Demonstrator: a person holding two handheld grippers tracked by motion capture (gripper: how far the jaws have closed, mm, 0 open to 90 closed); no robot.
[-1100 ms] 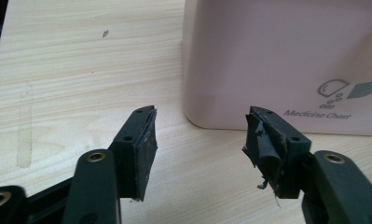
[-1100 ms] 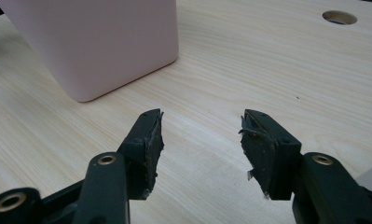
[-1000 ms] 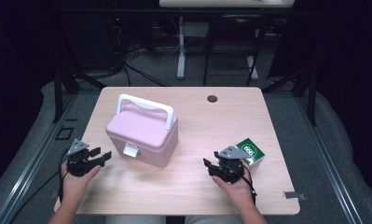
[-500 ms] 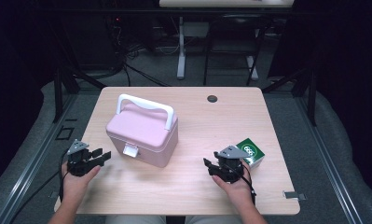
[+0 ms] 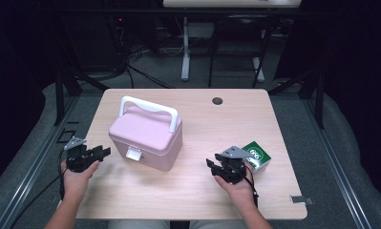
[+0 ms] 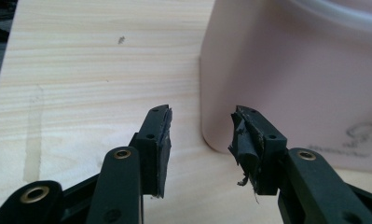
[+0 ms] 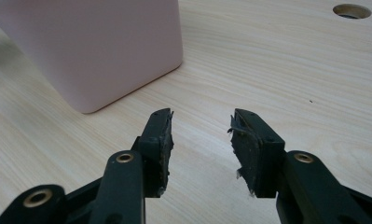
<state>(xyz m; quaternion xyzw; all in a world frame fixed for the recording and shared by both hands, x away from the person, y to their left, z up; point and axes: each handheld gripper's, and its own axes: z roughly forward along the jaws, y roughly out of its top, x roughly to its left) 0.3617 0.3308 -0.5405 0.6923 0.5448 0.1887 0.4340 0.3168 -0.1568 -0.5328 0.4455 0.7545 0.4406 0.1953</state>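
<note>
While both hands rest at the near edge of the table (image 5: 188, 200), neither one has got hold of anything. The left gripper (image 5: 101, 152) has its jaws parted with just bare wood between them, and they've just been closing in a bit. Same story with the right gripper (image 5: 216, 165): jaws apart, nothing between the pads, also just been narrowing.

Right past them sits the pink lunch box (image 5: 145, 138), lid down, white handle (image 5: 150, 109) standing up over the top, white latch (image 5: 133, 153) on the near face. It's between the two grippers, closer to the left one but not touching either. A green box (image 5: 256, 155) sits just beside the right gripper on its outer side. Farther back there's a round cable hole (image 5: 217, 100) in the tabletop.

Up close, the left gripper view shows the left gripper (image 6: 200, 135) aimed at a rounded bottom corner of the lunch box (image 6: 291, 79), near it but with a gap. The pad rubber on one finger (image 6: 244, 144) is torn and fraying. The right gripper view has the right gripper (image 7: 200, 135) pointing across open wood, the lunch box (image 7: 104, 42) off to one side, the hole (image 7: 352, 10) way behind.
</note>
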